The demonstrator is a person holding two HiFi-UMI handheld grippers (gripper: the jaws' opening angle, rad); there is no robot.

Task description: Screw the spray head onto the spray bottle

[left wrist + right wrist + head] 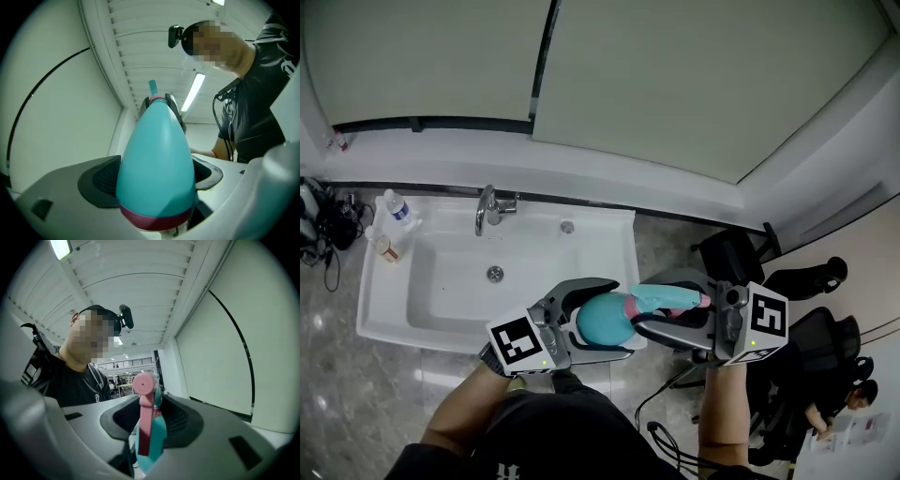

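While the white sink and its faucet lie at the left of the head view, untouched, the work is held in the air over the sink's near right corner. Furthest left of the pair, the left gripper has its jaws wrapped round the fat belly of the teal bottle. Its own view shows the dark pads pressed against both flanks of that bottle, just above its dark pink base band, so the left gripper pinches it firmly. The bottle lies roughly level, neck pointing right. There the spray head, teal with a pink nozzle tip, sits in line with the neck and meets it. To its right, the right gripper reaches in level from the opposite side, and its view shows the jaws closed on the spray head, pads flanking it, pink nozzle toward the camera. The step in hand looks like the threading itself: head seated on the neck, both parts gripped. How far the collar is wound on I cannot tell. Next, the right gripper would need to roll the head about the bottle's axis while the left holds the bottle still, keeping both in line so the thread does not cross.
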